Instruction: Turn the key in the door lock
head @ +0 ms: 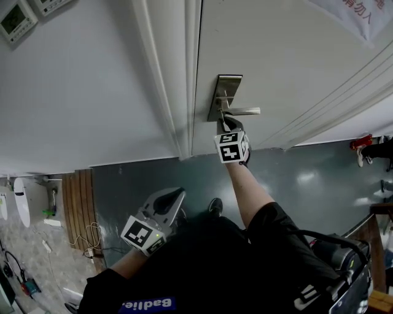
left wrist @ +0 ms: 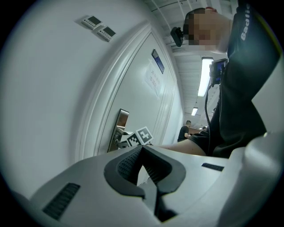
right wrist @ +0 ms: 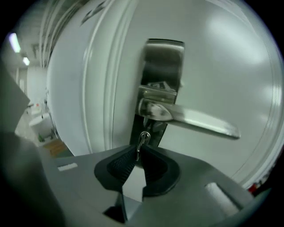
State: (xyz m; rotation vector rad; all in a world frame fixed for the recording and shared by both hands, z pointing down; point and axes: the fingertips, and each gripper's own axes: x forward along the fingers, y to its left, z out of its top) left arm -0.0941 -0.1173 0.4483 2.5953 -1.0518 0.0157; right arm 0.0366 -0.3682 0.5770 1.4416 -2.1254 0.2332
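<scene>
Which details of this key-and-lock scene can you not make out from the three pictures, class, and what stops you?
Keyhole: right gripper view, covered by the key held in the right tongs.
Door notice: head view, cut off by the top edge.
Wall panels: head view, readouts too small.
Left gripper view: no key visible, the right gripper's marker cube stands in front.

At the upper left I can see a small white wall control panel with a grey-green screen (head: pixel 15 21), and a second like it just beside it. At the lower left, a brown slatted wooden board (head: pixel 78 202) sits near a white oval fixture (head: pixel 21 201). A thin white cable (head: pixel 92 236) is looped at the board's lower end. The glossy grey-green floor (head: pixel 307 178) runs right to a small red-and-white object (head: pixel 361 146) I can't identify. In the left gripper view a long bright ceiling lamp (left wrist: pixel 204 82) glows above a distant person in dark clothes (left wrist: pixel 185 130).
</scene>
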